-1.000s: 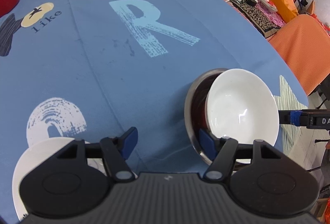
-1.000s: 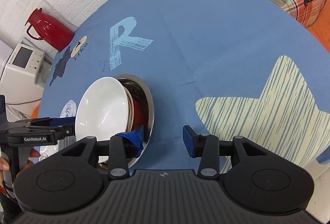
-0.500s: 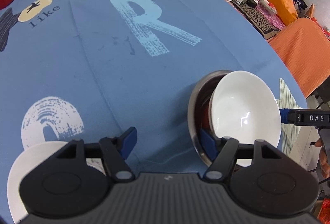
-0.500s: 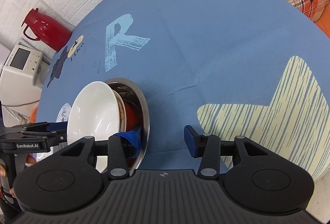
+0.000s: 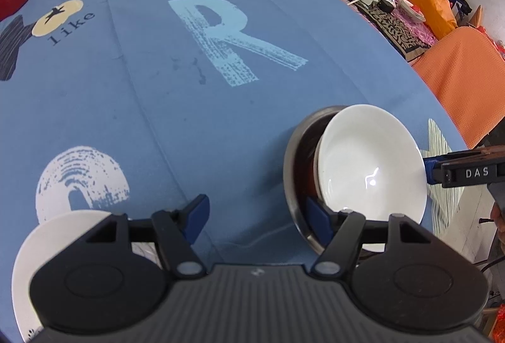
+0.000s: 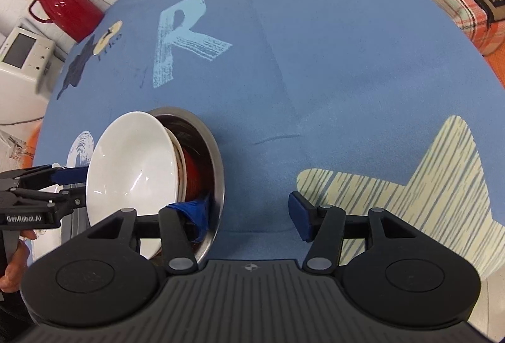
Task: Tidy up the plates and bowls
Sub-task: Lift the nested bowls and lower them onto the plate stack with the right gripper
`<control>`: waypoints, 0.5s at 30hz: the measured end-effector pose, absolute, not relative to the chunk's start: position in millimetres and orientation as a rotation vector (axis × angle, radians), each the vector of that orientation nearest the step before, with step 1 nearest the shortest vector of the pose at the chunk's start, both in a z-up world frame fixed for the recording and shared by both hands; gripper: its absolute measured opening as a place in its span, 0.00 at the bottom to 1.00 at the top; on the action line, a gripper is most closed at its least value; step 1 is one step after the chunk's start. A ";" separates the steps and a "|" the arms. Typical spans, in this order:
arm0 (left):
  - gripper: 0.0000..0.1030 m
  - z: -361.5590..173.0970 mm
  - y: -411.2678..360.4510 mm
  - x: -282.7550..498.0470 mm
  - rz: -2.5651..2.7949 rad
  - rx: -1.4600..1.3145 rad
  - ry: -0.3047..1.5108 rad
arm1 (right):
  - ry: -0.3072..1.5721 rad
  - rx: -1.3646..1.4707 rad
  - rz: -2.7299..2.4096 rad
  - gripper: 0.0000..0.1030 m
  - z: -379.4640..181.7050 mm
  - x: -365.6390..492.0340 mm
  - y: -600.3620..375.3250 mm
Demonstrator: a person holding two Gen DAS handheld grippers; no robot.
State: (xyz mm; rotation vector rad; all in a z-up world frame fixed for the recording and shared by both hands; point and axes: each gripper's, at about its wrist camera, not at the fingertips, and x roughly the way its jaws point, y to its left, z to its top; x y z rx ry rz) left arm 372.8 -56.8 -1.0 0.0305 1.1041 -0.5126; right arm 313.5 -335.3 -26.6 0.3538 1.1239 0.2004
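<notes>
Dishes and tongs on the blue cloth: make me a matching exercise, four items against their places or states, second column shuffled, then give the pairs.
Column one:
1. white bowl
2. steel bowl
3. white plate
4. red jug

Column two:
A. lies flat on the cloth, partly hidden under the left tongs
B. stands beyond the table's far edge, by the wall
C. sits tilted on top of the nested stack
D. outermost of the stack, resting on the cloth

Pairs: 1-C, 2-D, 3-A, 4-B
</notes>
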 end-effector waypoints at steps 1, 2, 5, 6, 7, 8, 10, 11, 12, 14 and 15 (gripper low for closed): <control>0.67 -1.3 -56.6 373.2 -0.517 0.026 1.107 | 1.113 0.361 0.207 0.34 -27.0 311.7 -335.6; 0.63 -1.8 -55.9 374.0 -0.524 0.015 1.112 | 1.105 0.367 0.211 0.32 -27.7 310.0 -335.8; 0.24 -2.6 -53.3 375.9 -0.606 -0.076 1.155 | 1.072 0.380 0.244 0.14 -25.8 305.9 -332.5; 0.14 -2.5 -53.8 375.8 -0.626 -0.094 1.165 | 1.065 0.388 0.248 0.09 -24.9 305.4 -331.7; 0.10 -2.2 -54.4 375.8 -0.639 -0.108 1.170 | 1.058 0.390 0.251 0.05 -24.4 305.0 -330.6; 0.01 -2.4 -55.0 375.2 -0.652 -0.127 1.172 | 1.055 0.392 0.254 0.03 -24.4 304.6 -330.1; 0.00 -2.4 -56.1 374.4 -0.646 -0.149 1.175 | 1.057 0.437 0.245 0.01 -25.4 303.7 -332.6; 0.00 -2.2 -56.5 374.2 -0.638 -0.158 1.175 | 1.064 0.480 0.234 0.00 -27.3 302.9 -335.0; 0.00 -2.1 -57.1 374.5 -0.629 -0.165 1.175 | 1.073 0.519 0.224 0.00 -28.8 302.4 -337.4; 0.00 -0.8 -59.0 374.2 -0.616 -0.165 1.168 | 1.087 0.577 0.209 0.00 -30.6 300.7 -339.9; 0.00 0.0 -61.0 373.8 -0.610 -0.153 1.157 | 1.082 0.570 0.208 0.00 -29.1 298.7 -337.7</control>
